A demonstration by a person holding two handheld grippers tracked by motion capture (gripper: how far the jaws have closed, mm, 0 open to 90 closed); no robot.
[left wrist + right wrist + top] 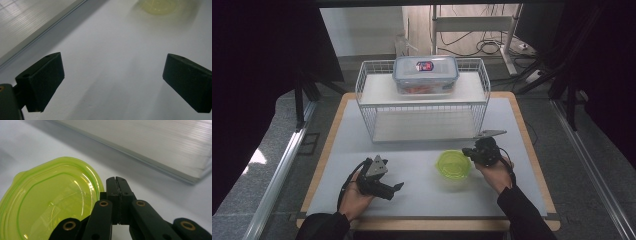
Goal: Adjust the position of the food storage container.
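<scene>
A person is sitting at the near edge of a white table [362,150], holding a black two-jaw gripper in each hand. The left gripper [397,187] is resting low over the near left part of the table, pointing right, and its jaws are standing wide apart with nothing between them; in the left gripper view its two black pads [42,85] are hovering just above bare white surface. The right gripper [466,151] is sitting at the right side of the table, pointing left, with its jaws pressed fully together and holding nothing. Its tips are lying just beside the right rim of a yellow-green lid [453,164]; whether they are touching it cannot be told. The lid is lying flat on the table, right of centre, near the person and well apart from the left gripper. In the right gripper view the lid [52,200] is showing a translucent rounded shape with a raised rim. Beyond both grippers, at the far middle of the table, a white wire rack [371,107] is standing with two shelves. On its top shelf a clear box [426,75] with a snap-on lid is sitting, with something red and orange inside.
</scene>
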